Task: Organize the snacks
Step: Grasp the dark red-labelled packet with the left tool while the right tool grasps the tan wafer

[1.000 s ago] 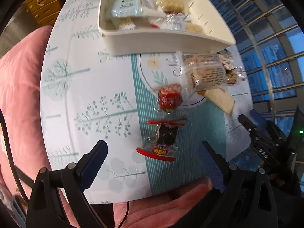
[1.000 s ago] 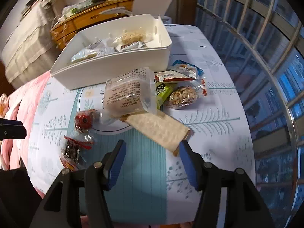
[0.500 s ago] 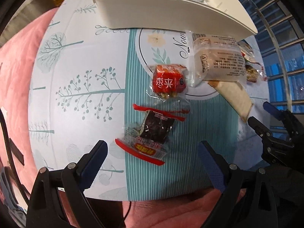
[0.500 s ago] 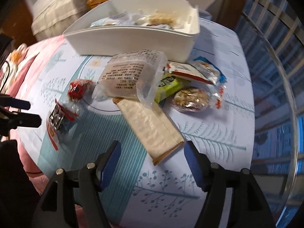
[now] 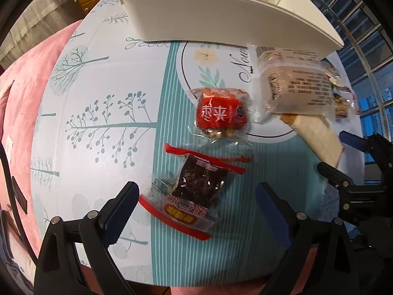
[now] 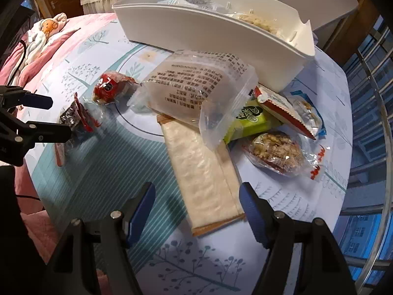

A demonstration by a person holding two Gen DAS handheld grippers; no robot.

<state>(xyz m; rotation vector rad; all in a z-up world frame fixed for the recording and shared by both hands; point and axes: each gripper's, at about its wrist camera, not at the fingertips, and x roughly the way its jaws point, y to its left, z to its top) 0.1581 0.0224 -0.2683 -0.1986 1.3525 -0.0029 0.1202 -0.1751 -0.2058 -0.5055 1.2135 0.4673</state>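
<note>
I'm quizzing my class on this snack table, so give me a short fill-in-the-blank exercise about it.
1. The bin holding snacks is coloured ____.
2. The long pale bar lies partly under the clear ____.
3. The left gripper has its jaws either side of the dark ____-edged packet.
4. The right gripper holds ____.

Missing words: white; bag; red; nothing

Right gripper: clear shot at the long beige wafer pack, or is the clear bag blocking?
Probably yes. The right gripper is open, astride the near end of the wafer pack, which lies bare. The clear bag covers only the far end.
</note>
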